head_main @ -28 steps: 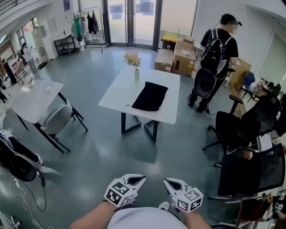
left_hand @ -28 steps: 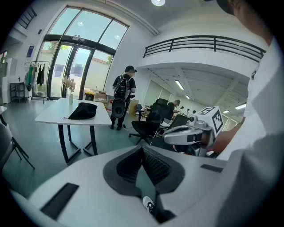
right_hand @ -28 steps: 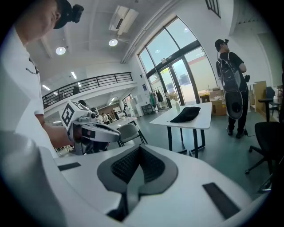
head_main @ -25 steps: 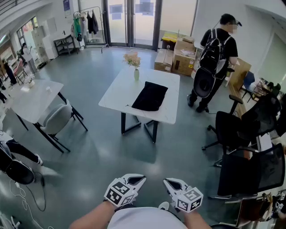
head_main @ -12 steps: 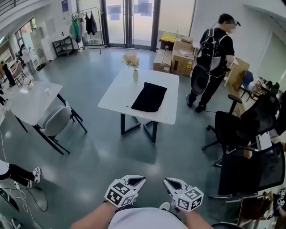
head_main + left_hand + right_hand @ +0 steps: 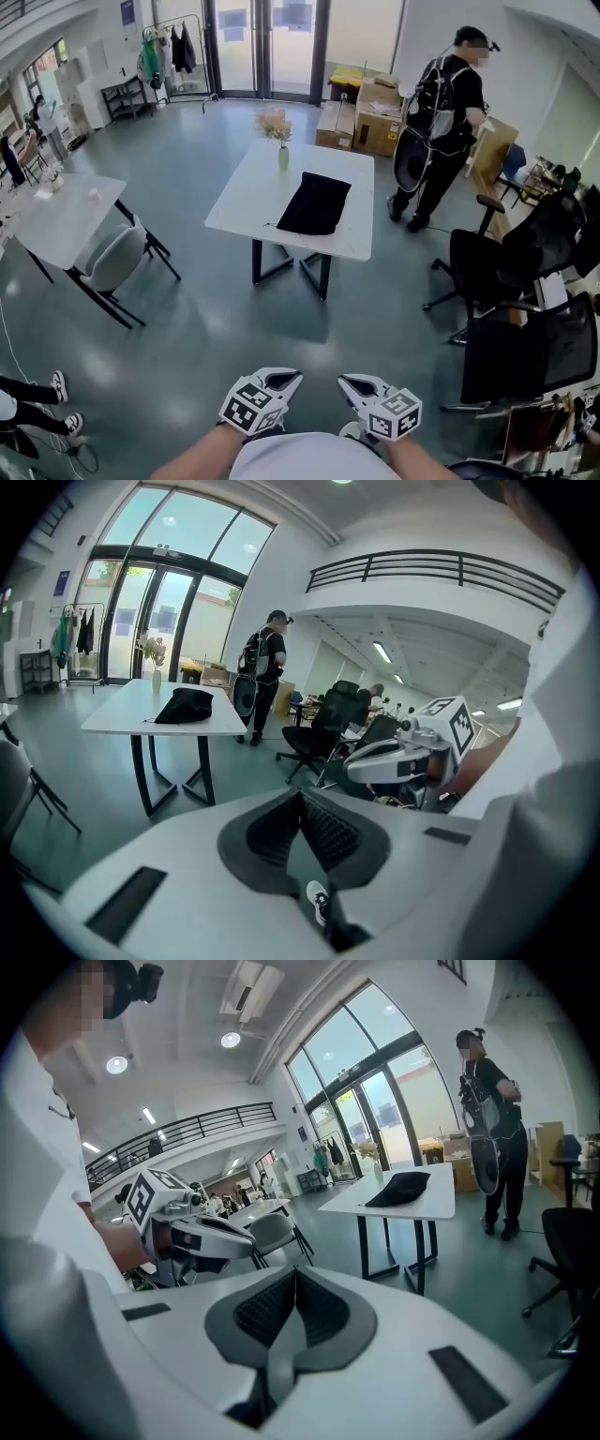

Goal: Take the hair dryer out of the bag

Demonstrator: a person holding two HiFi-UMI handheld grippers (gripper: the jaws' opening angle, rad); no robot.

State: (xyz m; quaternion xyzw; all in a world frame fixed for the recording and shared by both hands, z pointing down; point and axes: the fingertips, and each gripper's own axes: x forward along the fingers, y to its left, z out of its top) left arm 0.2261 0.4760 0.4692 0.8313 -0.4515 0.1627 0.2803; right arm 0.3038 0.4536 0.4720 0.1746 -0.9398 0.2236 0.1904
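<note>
A black bag (image 6: 315, 203) lies flat on a white table (image 6: 251, 197) several steps ahead of me. It also shows as a dark heap, the bag (image 6: 185, 706), and far off as the bag (image 6: 401, 1188). No hair dryer is visible. My left gripper (image 6: 289, 379) and right gripper (image 6: 351, 382) hang close to my body at the bottom of the head view, both shut and empty, far from the table. The left gripper (image 6: 300, 794) and right gripper (image 6: 294, 1273) show their pads pressed together.
A vase of flowers (image 6: 279, 133) stands on the table's far end. A person with a backpack (image 6: 441, 122) stands to the table's right by cardboard boxes (image 6: 375, 117). Black office chairs (image 6: 502, 272) crowd the right side; another table with a grey chair (image 6: 106, 264) sits left.
The view has crept forward toward the white table. The person with the backpack has shifted slightly; legs at the lower left have slid further down the frame. Both grippers stay shut.
</note>
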